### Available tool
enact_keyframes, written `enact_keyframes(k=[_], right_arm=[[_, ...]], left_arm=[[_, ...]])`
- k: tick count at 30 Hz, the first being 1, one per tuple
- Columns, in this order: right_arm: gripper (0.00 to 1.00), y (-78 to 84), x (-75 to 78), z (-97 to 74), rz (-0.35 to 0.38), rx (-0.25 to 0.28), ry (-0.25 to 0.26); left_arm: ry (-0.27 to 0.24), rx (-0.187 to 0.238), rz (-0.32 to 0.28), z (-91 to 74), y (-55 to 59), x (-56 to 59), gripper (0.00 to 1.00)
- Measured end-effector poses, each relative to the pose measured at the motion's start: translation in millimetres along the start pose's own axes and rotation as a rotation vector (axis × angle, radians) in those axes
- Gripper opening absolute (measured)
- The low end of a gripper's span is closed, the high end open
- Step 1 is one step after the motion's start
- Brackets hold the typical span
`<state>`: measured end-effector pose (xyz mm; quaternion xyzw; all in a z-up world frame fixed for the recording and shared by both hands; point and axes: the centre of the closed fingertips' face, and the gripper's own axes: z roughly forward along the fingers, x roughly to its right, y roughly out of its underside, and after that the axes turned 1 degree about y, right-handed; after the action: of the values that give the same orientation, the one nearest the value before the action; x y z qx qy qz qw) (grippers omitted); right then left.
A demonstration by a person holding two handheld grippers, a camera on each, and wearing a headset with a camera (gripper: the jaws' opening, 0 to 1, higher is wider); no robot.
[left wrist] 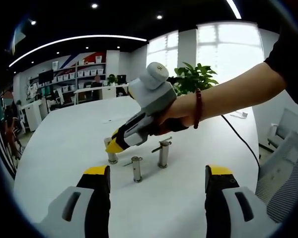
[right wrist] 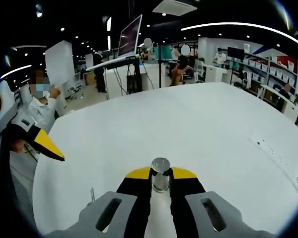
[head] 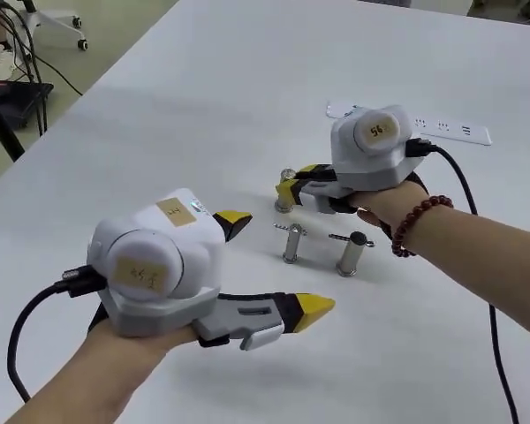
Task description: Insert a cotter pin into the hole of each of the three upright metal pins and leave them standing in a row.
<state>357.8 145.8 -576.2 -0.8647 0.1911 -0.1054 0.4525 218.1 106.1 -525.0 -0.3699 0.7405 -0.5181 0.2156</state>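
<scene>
Metal pins (left wrist: 136, 168) stand upright on the white table (head: 159, 106), three in a loose cluster, and from my seat I can read each one. The middle pin (head: 291, 246) and the right-hand pin (head: 350, 256) each carry a cotter pin (head: 291, 230) crosswise through the head, the second cotter pin (head: 343, 237) sticking out to the left of its pin. The far pin (head: 286, 193) stands a little beyond those two, and the right gripper (head: 293, 181) reaches in from the right at table level with its yellow tips on either side of it. In the right gripper view the far pin (right wrist: 160, 167) sits squarely between the two tips, its round cap level with them, and the jaws are drawn in against its sides, so I read them as pinching it. The left gripper (left wrist: 158, 172) hangs above the table on the near side of the cluster, well apart from all three pins, with its jaws spread wide and nothing between them. A power strip (head: 442, 128) lies on the table behind the right gripper.
</scene>
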Motion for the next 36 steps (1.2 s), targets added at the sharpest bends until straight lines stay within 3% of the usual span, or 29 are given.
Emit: enact_keyframes(k=[7,20,36], right_arm=[[0.08,7.6,1.8,-13.0,-0.020,-0.016,-0.005],[0.08,26.5,15.6,-53.4,-0.024,-0.031,0.005],[0.08,55.2,21.3,-103.5,-0.012,-0.057,0.038]], left_arm=[[0.006,-0.002,0.007,0.3,-0.1,1.7,0.77],[0.022,0.001,0.012,0.3,-1.9,6.3,0.79],[0.046,0.018,0.006,-1.1,-7.5,10.6,0.90]])
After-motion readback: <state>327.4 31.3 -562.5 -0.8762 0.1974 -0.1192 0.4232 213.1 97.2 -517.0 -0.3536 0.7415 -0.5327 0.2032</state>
